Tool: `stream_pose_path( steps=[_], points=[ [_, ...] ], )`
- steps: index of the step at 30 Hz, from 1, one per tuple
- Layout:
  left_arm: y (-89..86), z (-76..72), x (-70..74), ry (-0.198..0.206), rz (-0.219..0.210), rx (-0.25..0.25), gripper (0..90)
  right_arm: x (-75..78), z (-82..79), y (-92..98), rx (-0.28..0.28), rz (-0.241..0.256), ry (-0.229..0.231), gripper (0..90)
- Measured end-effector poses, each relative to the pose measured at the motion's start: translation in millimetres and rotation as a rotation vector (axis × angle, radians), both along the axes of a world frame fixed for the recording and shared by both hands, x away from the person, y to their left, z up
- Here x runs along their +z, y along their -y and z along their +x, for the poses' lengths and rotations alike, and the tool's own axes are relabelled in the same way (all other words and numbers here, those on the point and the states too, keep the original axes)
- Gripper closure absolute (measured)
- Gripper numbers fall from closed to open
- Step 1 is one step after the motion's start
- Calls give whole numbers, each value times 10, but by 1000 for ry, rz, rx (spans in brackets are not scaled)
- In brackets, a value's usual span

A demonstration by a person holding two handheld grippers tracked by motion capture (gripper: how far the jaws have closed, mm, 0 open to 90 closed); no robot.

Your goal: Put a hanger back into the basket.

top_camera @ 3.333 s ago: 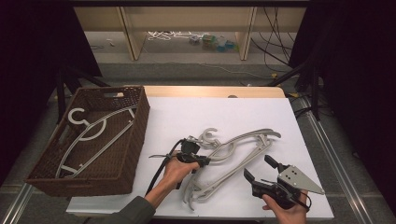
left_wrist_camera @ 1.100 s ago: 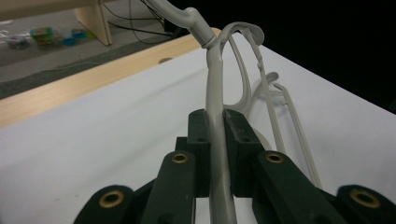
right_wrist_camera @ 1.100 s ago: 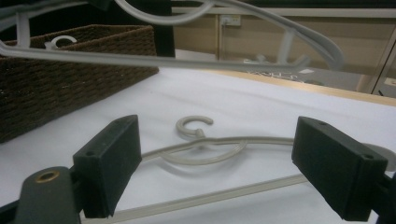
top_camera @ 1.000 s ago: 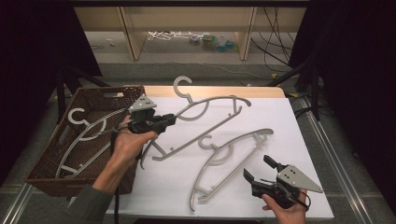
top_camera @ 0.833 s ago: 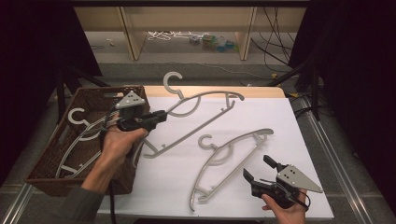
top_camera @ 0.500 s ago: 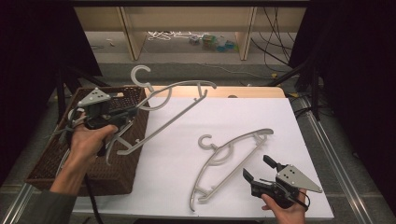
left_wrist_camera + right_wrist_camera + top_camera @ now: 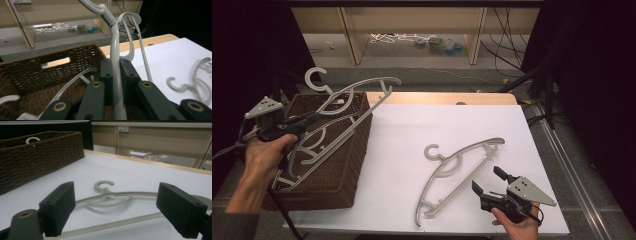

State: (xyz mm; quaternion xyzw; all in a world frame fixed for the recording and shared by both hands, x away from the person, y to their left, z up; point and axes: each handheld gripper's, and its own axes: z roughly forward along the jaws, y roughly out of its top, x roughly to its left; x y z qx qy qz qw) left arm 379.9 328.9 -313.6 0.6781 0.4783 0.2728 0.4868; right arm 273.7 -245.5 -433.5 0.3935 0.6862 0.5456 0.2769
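Left claw (image 7: 115,87) clamps a hanger (image 7: 357,100), hook cut off; right claw (image 7: 122,212) wide.

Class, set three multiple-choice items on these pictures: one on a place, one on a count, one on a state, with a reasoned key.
1. Where does the free hanger lie?
A. in the basket
B. on the white table
C. on the floor

2. How many hangers show in the high view, counting the one in the basket?
A. one
B. two
C. three

3. How is the right claw?
A. open, holding nothing
B. shut on a hanger
C. shut on the basket

Key: B, it rests flat on the white table; C, one on the table, one inside the basket, one held hanger in the left claw; A, a gap shows between its jaws.
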Motion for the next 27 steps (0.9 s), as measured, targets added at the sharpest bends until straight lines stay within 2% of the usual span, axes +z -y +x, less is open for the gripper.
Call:
stream_pose_path(
  steps=[1, 4, 7, 9, 10, 12, 14, 15, 18, 19, 21, 22, 23, 24, 26, 27],
  points=[
    [0, 0, 0, 0, 0, 0, 816, 0, 0, 0, 0, 0, 0, 166],
    [-193, -26, -18, -2, -11, 22, 817, -11, 7, -6, 8, 14, -1, 165],
    [-282, -43, -36, -1, -9, 35, 817, 0, 1, 4, 0, -1, -2, 166],
    [-419, -68, -80, -3, -4, 53, 816, -2, -3, 8, 13, -8, -11, 165],
    [-419, -68, -80, -3, -4, 53, 816, -10, 4, -2, 15, 7, -5, 165],
    [-544, -101, -135, -3, -9, 64, 816, -10, 8, -8, 10, 15, 0, 165],
    [-577, -110, -155, -5, -12, 66, 816, -8, 6, -3, 11, 9, -11, 163],
    [-634, -138, -187, -10, -4, 72, 816, -7, 4, 2, 5, -10, -17, 163],
    [-707, -184, -227, -16, 3, 81, 816, 3, -2, 4, 14, -5, -29, 163],
    [-707, -184, -227, -16, 3, 81, 816, -9, 9, -4, 16, 9, -9, 163],
    [-779, -224, -265, -22, 13, 93, 816, -7, 2, 5, 4, -9, -17, 163],
    [-779, -224, -265, -22, 13, 93, 816, -11, 6, 5, 3, 1, -7, 163],
    [-814, -238, -294, -28, 31, 96, 816, -13, 10, -3, 11, 14, -6, 163],
    [-829, -241, -308, -33, 36, 97, 816, -4, 3, 3, 3, -6, -17, 163],
    [-846, -242, -319, -36, 42, 96, 816, -11, 6, -2, 11, -2, -20, 163],
    [-869, -243, -337, -44, 51, 104, 816, -15, 15, 0, 12, -3, -8, 163]
  ],
)
